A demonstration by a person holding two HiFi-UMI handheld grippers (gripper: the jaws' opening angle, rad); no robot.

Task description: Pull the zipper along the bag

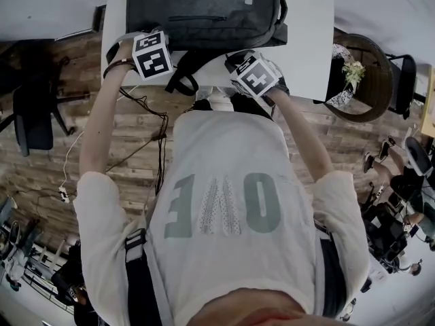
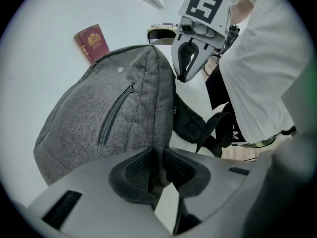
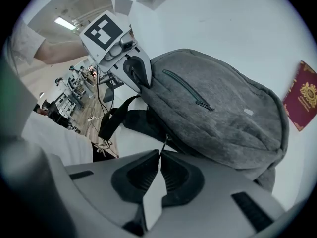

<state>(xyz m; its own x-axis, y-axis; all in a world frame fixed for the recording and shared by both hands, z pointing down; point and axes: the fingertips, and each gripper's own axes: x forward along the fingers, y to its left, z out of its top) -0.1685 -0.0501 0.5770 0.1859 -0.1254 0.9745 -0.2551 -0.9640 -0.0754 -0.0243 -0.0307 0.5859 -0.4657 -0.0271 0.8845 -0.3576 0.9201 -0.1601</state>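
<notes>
both grip: left tool (image 2: pixel 161 157) bag (image 2: pixel 109 118), right tool (image 3: pixel 159 156) zipper (image 3: pixel 165 142)?

White counter (image 1: pixel 306 19), plain top. Grey backpack (image 1: pixel 204 12) lies flat on it, front pocket up, with its black straps (image 1: pixel 183 73) trailing over the counter at the edge nearest the person. A dark red booklet (image 2: pixel 92 42) with a gold emblem lies flat beyond the backpack, near it but not touching.
</notes>
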